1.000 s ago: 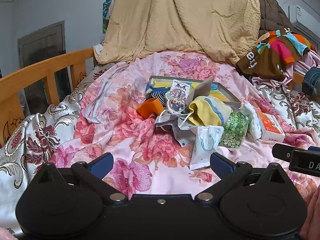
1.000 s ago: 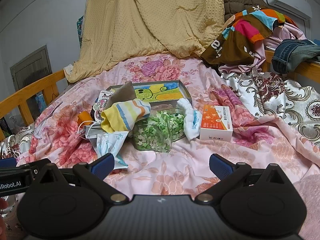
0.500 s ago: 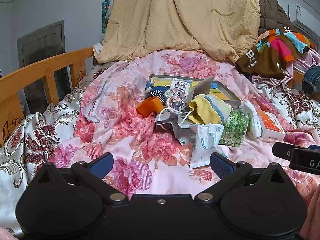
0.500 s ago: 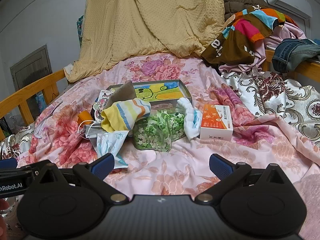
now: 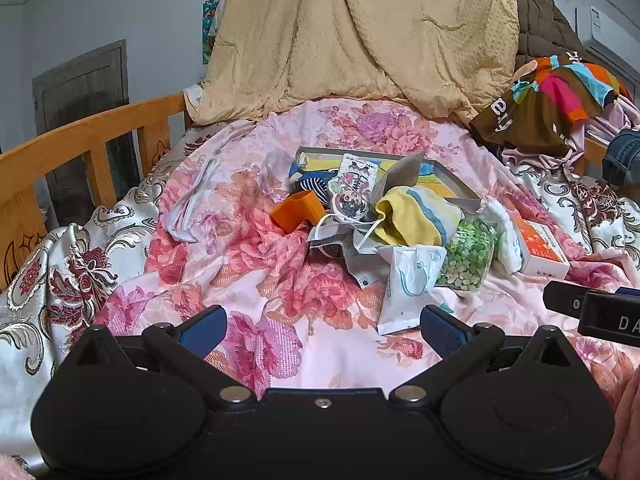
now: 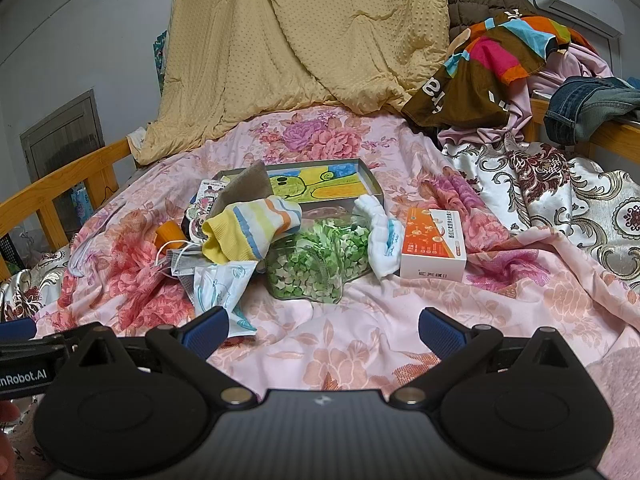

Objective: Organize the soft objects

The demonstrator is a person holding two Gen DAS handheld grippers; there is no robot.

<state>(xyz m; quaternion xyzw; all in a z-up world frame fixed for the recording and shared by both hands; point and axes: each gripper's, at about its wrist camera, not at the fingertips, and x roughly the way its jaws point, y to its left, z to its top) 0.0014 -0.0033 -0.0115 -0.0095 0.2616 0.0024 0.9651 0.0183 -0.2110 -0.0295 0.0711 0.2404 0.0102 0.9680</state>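
A small heap of things lies mid-bed on the pink floral quilt (image 5: 248,264). A yellow striped sock (image 6: 250,230) tops the heap, also seen as the sock (image 5: 412,220) from the left. Beside it sit a white sock (image 6: 380,242), a packaged face mask (image 5: 412,280), a loose grey mask (image 6: 180,264) and a clear bag of green pieces (image 6: 320,260). A shallow grey tray (image 6: 370,180) with a drawing lies behind. My left gripper (image 5: 322,326) and right gripper (image 6: 322,326) both stand open and empty, short of the heap.
An orange-and-white box (image 6: 434,250) lies right of the heap, an orange cup (image 5: 298,210) left of it. A wooden bed rail (image 5: 92,140) runs along the left. A tan blanket (image 6: 304,36) hangs behind; piled clothes (image 6: 500,68) fill the right.
Both views have drifted very slightly; the heap sits a touch nearer in the right wrist view. Nothing was taken hold of or moved on the bed.
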